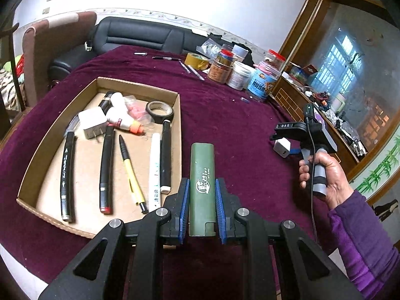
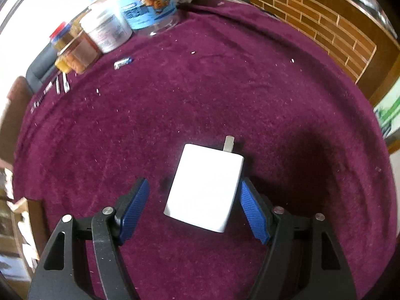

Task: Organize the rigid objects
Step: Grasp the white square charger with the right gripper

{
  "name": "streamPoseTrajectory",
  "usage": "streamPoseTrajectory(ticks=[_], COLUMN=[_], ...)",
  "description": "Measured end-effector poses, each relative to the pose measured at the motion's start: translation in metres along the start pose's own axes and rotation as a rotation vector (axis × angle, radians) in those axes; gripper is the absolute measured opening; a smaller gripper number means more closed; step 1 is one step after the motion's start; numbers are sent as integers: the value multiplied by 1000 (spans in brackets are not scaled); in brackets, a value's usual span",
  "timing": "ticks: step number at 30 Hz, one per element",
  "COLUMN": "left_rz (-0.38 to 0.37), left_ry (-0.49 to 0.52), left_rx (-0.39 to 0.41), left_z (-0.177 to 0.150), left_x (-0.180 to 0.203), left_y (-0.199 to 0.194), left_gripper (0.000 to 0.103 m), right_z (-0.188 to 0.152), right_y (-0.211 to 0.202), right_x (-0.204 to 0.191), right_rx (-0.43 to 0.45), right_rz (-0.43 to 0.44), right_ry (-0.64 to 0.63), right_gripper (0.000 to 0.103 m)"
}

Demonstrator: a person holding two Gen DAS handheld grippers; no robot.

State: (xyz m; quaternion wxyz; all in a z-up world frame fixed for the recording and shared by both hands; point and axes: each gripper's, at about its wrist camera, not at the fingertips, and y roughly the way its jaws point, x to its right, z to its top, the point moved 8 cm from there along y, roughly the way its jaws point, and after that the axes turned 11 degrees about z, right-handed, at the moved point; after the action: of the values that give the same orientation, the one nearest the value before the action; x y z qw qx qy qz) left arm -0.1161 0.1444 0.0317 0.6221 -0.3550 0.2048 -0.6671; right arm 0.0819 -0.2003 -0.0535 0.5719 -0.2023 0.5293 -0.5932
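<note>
While blur softens the jars (image 2: 107,30), white charger (image 2: 205,187) prongs half-hidden.

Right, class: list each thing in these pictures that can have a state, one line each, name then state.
left claw: shut on the green case.
green case: gripped, lifted over the cloth beside the box.
right claw: open, straddling the white charger.
white charger: lying on the cloth, prongs pointing away, not gripped.
cardboard box: open-topped, holding pens, tape, a plug and small bottles.
blue-label jar: upright.
</note>
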Motion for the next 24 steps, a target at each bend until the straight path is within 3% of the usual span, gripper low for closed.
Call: streamPoseTrajectory(ticks=[4,8,24], left_rz=[-1,2,44], left_ry=[-1,14,48], left_rx=[-6,-4,-15], left_z=[-2,-2,-9], left_x=[-1,4,13], left_y=[-1,-3,-8], left_gripper=[17,17,17], right_z=[-1,-2,-52], right_y=[-2,-8,-55], right_x=[2,7,-21], right_rx=[1,-2,-4], right_rz=[-47,-7,184], right_ry=[-45,-47,-159], right_gripper=[56,51,47])
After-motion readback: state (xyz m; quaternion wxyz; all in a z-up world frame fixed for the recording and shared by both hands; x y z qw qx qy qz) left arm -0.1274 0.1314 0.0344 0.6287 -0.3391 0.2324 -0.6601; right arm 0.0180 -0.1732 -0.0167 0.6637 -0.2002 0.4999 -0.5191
